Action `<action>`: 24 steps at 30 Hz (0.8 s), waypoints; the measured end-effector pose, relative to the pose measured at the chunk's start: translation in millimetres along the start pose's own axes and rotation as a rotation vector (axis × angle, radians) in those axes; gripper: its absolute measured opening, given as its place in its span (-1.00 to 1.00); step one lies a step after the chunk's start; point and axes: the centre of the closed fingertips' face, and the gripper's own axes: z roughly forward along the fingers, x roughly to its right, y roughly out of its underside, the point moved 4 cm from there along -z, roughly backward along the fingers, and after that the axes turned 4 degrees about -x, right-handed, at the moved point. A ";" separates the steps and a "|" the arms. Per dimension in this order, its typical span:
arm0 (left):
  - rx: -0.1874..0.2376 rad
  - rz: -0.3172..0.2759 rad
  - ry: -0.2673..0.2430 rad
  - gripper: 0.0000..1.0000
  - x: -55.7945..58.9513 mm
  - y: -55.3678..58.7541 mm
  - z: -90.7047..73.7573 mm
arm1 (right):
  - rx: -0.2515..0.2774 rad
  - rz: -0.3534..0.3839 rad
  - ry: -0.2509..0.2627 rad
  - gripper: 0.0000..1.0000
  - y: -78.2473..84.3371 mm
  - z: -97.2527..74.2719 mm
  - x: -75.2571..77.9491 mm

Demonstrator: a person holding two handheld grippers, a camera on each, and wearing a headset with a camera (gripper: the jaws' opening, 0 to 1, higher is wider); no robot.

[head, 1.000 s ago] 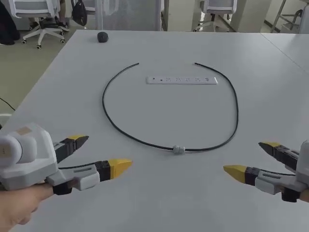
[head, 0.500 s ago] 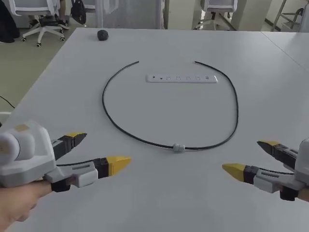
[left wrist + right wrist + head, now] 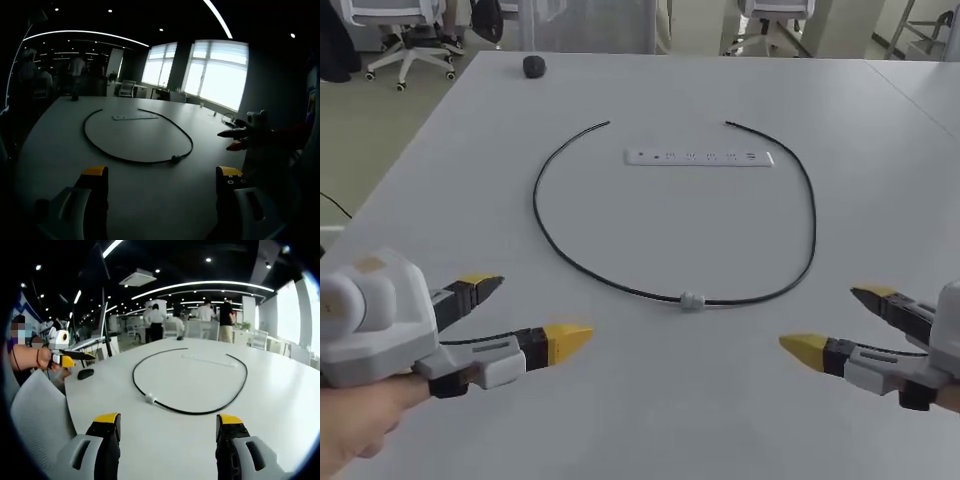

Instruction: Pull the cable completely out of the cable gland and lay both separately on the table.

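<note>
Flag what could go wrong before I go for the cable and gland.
1. The gland is small and sits midway along the thin cable, flat on the table. The open left gripper or the open right gripper may pinch cable instead of gland, or slip off.
2. A long run of cable lies either side of the gland, so pulling it through could sweep a loose end into the power strip inside the loop.

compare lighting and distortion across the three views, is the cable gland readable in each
Head view: even light, sharp, little distortion; the cable and cable gland read clearly. Left gripper view: underexposed, windows blown out, fisheye bending; the cable gland is a small speck. Right gripper view: brighter, same fisheye curve; the cable gland is a small pale bead.
</note>
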 end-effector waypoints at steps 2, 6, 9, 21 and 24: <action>-0.007 0.002 0.003 0.80 0.6 1.1 0.3 | -0.004 -0.008 -0.006 0.56 -1.2 1.6 -1.1; -0.006 0.006 0.004 0.79 2.3 1.3 0.4 | -0.004 -0.021 -0.016 0.54 -4.5 4.4 -3.0; -0.006 0.003 0.007 0.78 2.9 1.4 0.3 | -0.005 -0.026 -0.023 0.53 -6.3 6.3 -3.7; 0.006 0.006 0.017 0.73 5.1 -2.2 0.4 | -0.009 -0.048 -0.045 0.52 -12.9 14.9 -6.6; 0.006 0.012 0.019 0.70 6.5 -2.6 0.5 | -0.017 -0.065 -0.053 0.47 -13.8 17.3 -7.6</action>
